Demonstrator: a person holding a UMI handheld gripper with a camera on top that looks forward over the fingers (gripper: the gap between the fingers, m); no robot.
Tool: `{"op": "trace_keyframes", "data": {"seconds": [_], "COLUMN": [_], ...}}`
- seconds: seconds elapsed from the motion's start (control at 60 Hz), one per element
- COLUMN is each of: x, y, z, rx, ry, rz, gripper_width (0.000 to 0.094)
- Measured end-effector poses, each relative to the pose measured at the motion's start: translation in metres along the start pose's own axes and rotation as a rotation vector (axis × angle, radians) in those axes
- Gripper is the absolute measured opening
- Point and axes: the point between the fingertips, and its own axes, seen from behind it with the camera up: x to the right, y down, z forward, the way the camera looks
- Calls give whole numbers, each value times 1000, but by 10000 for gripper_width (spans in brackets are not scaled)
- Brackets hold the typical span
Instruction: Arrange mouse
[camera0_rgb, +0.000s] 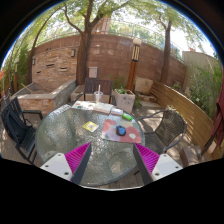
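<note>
A small blue mouse (121, 130) lies on a pink-red mouse mat (123, 132) on the far right part of a round glass table (75, 145). My gripper (112, 160) is well short of them, above the near side of the table. Its fingers are spread wide with the magenta pads (77, 156) showing at both sides, and nothing is between them.
A yellow-green note (91, 126) and a green thing (127, 117) lie on the table near the mat. Dark chairs (18, 125) stand at the left and right. Beyond are a cup (98, 96), a planter (123, 98), a wooden bench (190, 112) and a brick wall (100, 58).
</note>
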Motion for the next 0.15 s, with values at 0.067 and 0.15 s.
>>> {"op": "trace_keyframes", "data": {"seconds": [0.067,0.15], "x": [-1,3], "y": [1,-2], "z": [-4,-10], "rx": [0,14], "ry": [3,14], "rz": [2,-4], "gripper_width": [849,850]}}
